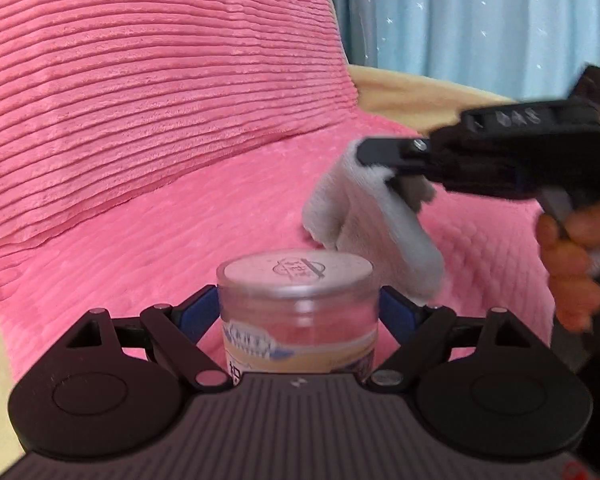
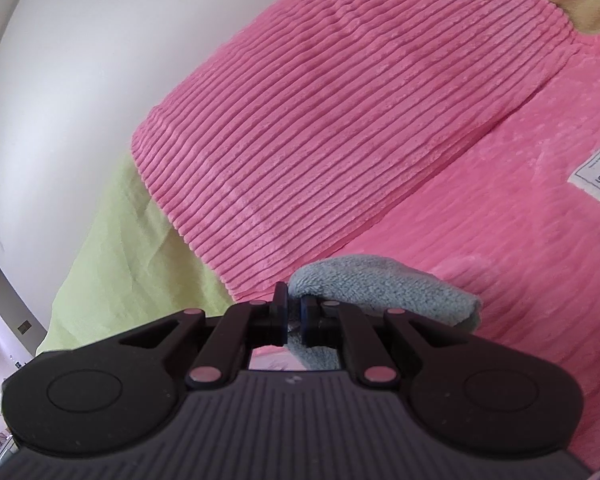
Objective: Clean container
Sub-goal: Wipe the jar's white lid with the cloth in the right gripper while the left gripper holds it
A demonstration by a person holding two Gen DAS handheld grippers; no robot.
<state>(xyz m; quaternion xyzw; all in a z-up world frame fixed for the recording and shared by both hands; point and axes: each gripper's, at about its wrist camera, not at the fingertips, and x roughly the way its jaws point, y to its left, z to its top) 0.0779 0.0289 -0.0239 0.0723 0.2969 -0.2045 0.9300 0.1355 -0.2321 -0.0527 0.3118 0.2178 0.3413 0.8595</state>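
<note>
The left claw (image 1: 299,312) grips an upright clear container (image 1: 298,308); just above its lid, the right claw (image 1: 384,168) pinches a grey cloth (image 1: 364,220).

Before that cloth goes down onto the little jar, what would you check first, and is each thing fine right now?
1. Left tongs gripping the jar on both sides: ok.
2. Jar upright, lid facing up: ok.
3. Right tongs pinching the cloth: ok.
4. Cloth hanging free toward the lid: ok; whether it touches yet, cannot tell.
5. Lid screwed tight: cannot tell.
6. Soft pink bedding behind, nothing hard close by: ok.
</note>
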